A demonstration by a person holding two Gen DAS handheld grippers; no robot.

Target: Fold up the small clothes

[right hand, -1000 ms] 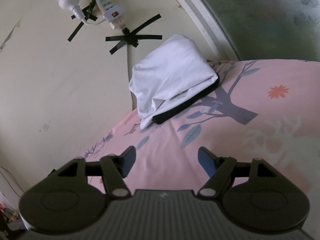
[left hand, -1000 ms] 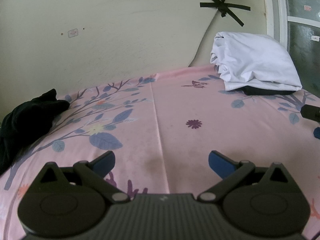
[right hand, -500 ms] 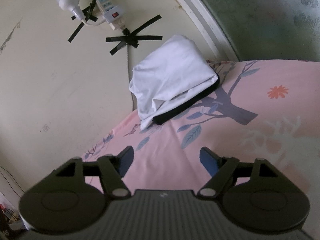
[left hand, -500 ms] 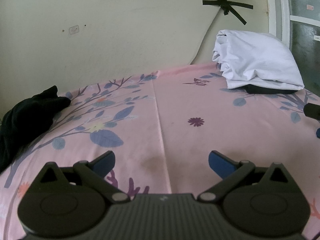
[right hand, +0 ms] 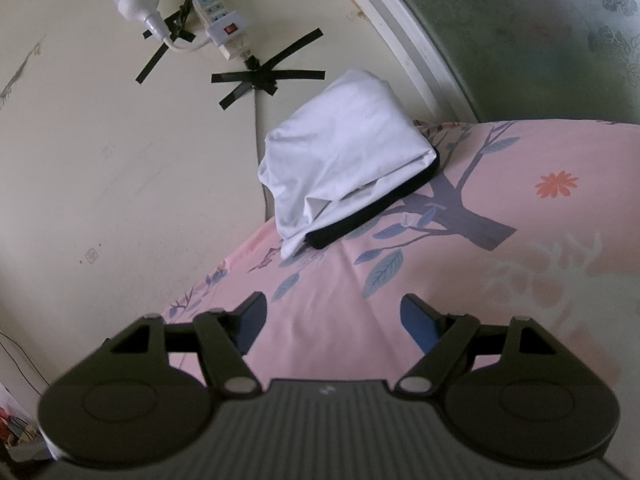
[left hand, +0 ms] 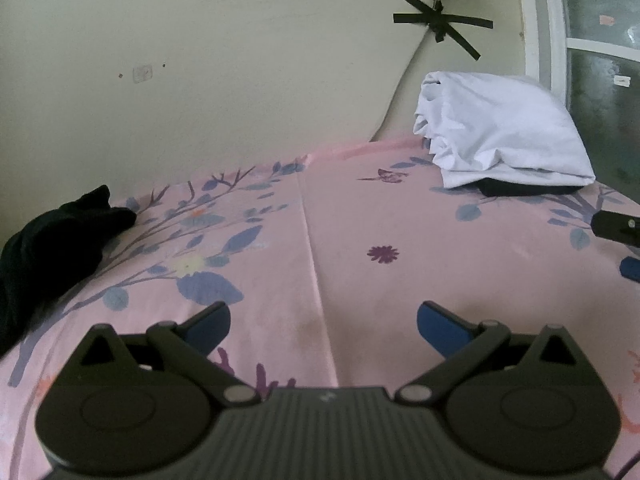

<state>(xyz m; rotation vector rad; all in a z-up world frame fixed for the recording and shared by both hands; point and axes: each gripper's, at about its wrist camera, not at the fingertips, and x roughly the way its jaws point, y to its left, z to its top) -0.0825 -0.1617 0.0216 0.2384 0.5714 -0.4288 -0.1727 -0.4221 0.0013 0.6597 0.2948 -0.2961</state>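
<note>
A folded white garment [left hand: 500, 132] lies on top of a folded black one [left hand: 520, 189] at the far right of the pink flowered bed sheet [left hand: 340, 216]. The same stack, white garment [right hand: 344, 168] over black garment [right hand: 372, 216], sits ahead of my right gripper. A crumpled black garment [left hand: 56, 244] lies at the left edge. My left gripper [left hand: 323, 322] hangs open over bare sheet, holding nothing. My right gripper [right hand: 334, 320] is open too, short of the stack. Part of the right gripper [left hand: 618, 228] shows at the left wrist view's right edge.
A cream wall [left hand: 240, 60] runs behind the bed. A power strip with a bulb [right hand: 216, 28] is taped to it with black tape [right hand: 260, 80], a cable dropping behind the stack. A frosted window [right hand: 540, 32] stands at the right.
The left wrist view has shifted slightly, so the stack and the black heap sit a little lower. The right gripper's fingers have spread a little wider. No garment has moved.
</note>
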